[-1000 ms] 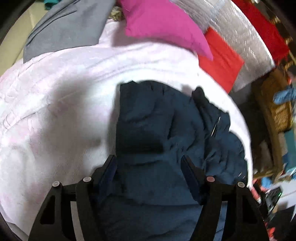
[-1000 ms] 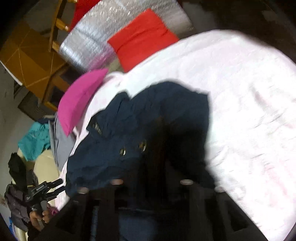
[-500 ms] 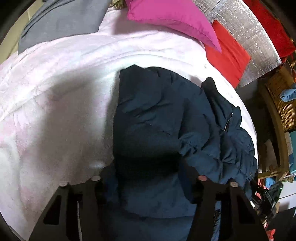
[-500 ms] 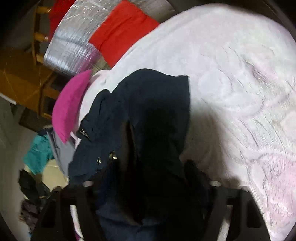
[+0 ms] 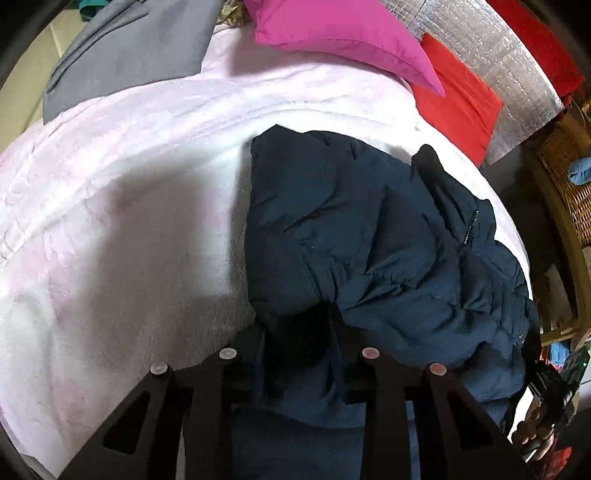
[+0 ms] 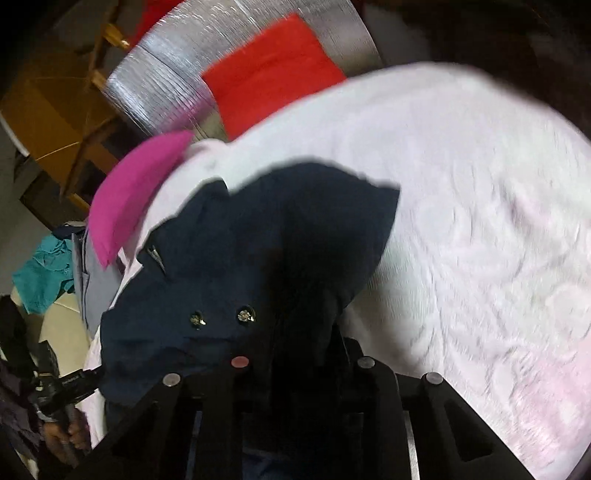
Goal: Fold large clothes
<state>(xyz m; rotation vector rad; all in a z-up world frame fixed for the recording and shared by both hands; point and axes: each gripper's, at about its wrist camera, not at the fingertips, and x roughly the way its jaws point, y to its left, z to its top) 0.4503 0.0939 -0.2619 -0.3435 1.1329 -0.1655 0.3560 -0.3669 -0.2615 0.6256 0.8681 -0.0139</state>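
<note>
**Q.** What do your fingers hold?

**A.** My left gripper (image 5: 297, 354) is clamped on a dark fold of the navy quilted puffer jacket (image 5: 369, 236); the cloth bunches between the two black fingers and hides their tips. My right gripper (image 6: 299, 354) is likewise pinched on jacket cloth, though its view is motion-blurred and the tips are buried in dark fabric.

**Q.** What has just changed?

**A.** A second ago both pairs of fingers stood wide apart with the jacket lying loose between them. They have since closed, so both hands now have a hold. In my judgement the gripping step is done and a lift or fold-over comes next.

**Q.** Where does the jacket lie?

**A.** From the left fingers it spreads toward 12 and 2 o'clock across the pale pink textured bedspread (image 5: 129, 206). Its zip (image 5: 470, 229) shows at 2 o'clock. In the right view two metal snap buttons (image 6: 243, 314) sit at about 11 o'clock of the fingers.

**Q.** And beyond it?

**A.** At 12 o'clock, a magenta pillow (image 5: 343, 33); at 1 o'clock, a red cushion (image 5: 458, 99) against a silver foil sheet (image 5: 498, 59); at 10 o'clock, a folded grey garment (image 5: 129, 48); at 3 o'clock, a wicker basket (image 5: 569, 173).

**Q.** Any risk?

**A.** The padding is thick and slippery, so it may slide out of a shallow pinch.
</note>
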